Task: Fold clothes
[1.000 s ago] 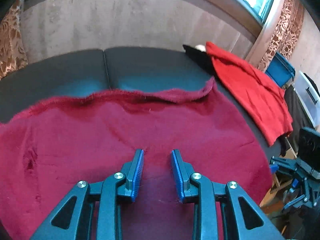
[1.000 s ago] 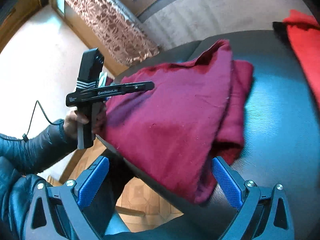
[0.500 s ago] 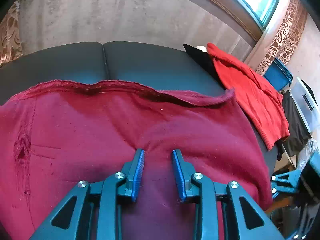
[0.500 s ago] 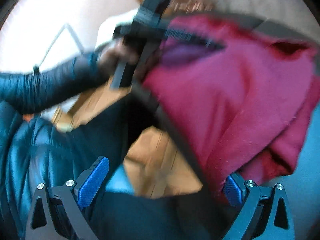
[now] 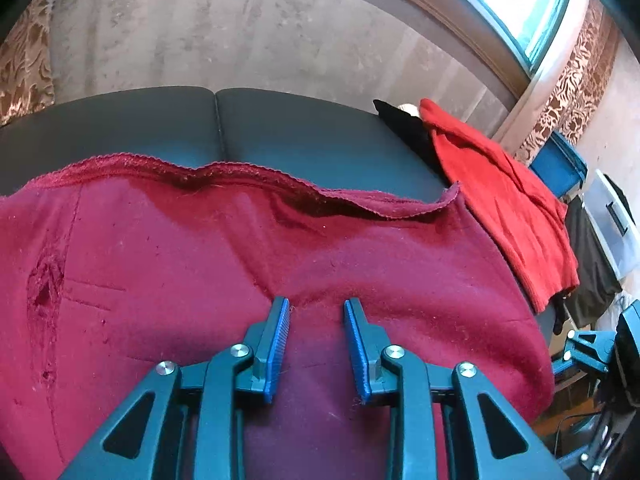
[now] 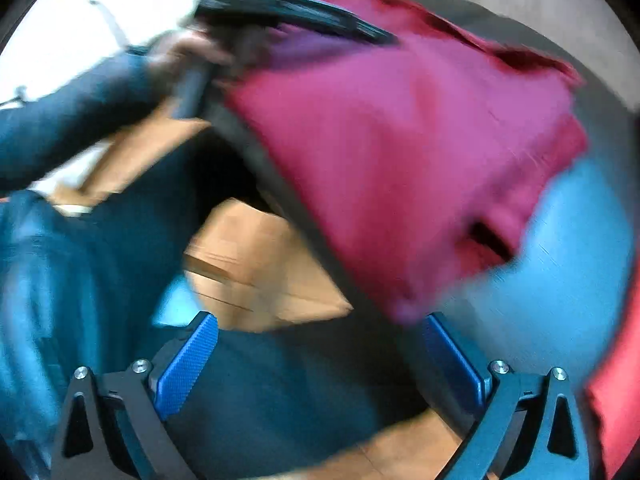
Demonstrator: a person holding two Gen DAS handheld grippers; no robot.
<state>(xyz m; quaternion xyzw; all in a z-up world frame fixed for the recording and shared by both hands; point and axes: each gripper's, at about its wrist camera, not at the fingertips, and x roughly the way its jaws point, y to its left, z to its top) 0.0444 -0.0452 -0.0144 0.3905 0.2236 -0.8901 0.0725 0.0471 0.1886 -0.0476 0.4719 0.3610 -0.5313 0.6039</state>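
The maroon garment (image 5: 304, 280) lies spread on the dark worktop (image 5: 280, 128), long axis left to right, directly beneath the left gripper (image 5: 316, 312), jaws slightly apart and empty, while the right gripper (image 6: 320, 356), jaws wide apart, stands off its near right corner.

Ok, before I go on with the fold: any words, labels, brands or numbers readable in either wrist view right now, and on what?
None can be read in either view.
Left gripper, seen from the right wrist: motion blur, so any marking on its body is unreadable.
Maroon garment: no label or print visible.
Red garment: no label or print visible.
White storage bin: a dark patch on its front, too small to tell if it holds text.
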